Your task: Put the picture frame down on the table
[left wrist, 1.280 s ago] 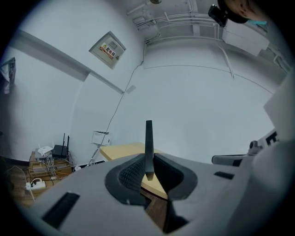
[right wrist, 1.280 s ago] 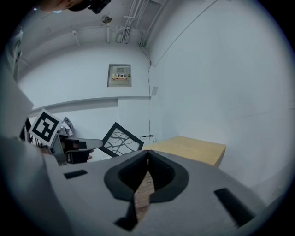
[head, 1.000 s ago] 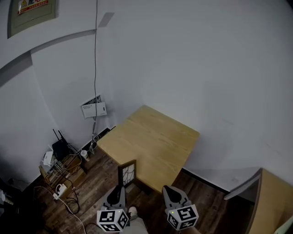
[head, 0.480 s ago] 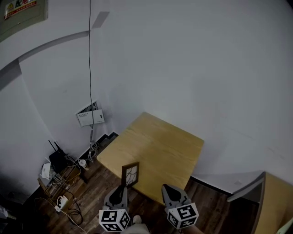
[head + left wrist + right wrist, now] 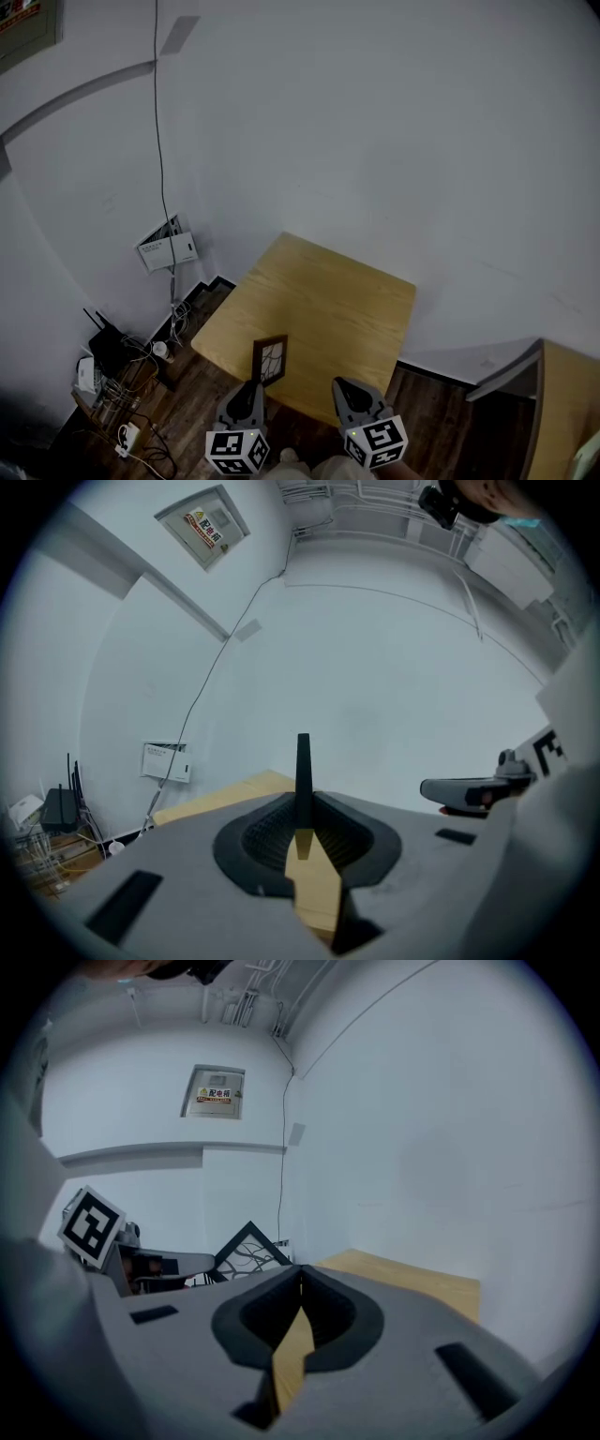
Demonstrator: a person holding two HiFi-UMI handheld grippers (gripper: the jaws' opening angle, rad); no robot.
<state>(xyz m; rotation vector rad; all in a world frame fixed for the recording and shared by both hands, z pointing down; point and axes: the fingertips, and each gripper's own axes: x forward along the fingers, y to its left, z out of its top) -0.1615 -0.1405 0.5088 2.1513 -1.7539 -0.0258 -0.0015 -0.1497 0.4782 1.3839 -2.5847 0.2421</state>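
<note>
Left gripper: the grey left gripper with a black-and-white marker cube is squeezed tight on the bottom edge of the small dark picture frame. In its own view, the left gripper has the thin dark edge of the picture frame sticking straight up from between its jaws.

Right gripper: the grey right gripper holds nothing. In its own view, the right gripper has its jaws pressed together with nothing in them.

Why the hold is like this: I think one gripper is enough because the frame is small and light. Pinching the bottom edge keeps it standing up and steady.

Why the right gripper waits: it hangs just beside the left one, maybe ready to help if the frame tips.

Where the frame is: it is in the left gripper, standing up, over the near edge of the light wooden square counter. I cannot tell if it touches the wood yet.

How the frame looks: the picture frame has a thin dark rim. Inside is a pale picture with dark twisty lines, like branches. It is flat and thin from the side.

Counter: the counter sits in a corner of the white walls, and its top is bare.

Step in hand: the frame looks ready to go down.
</note>
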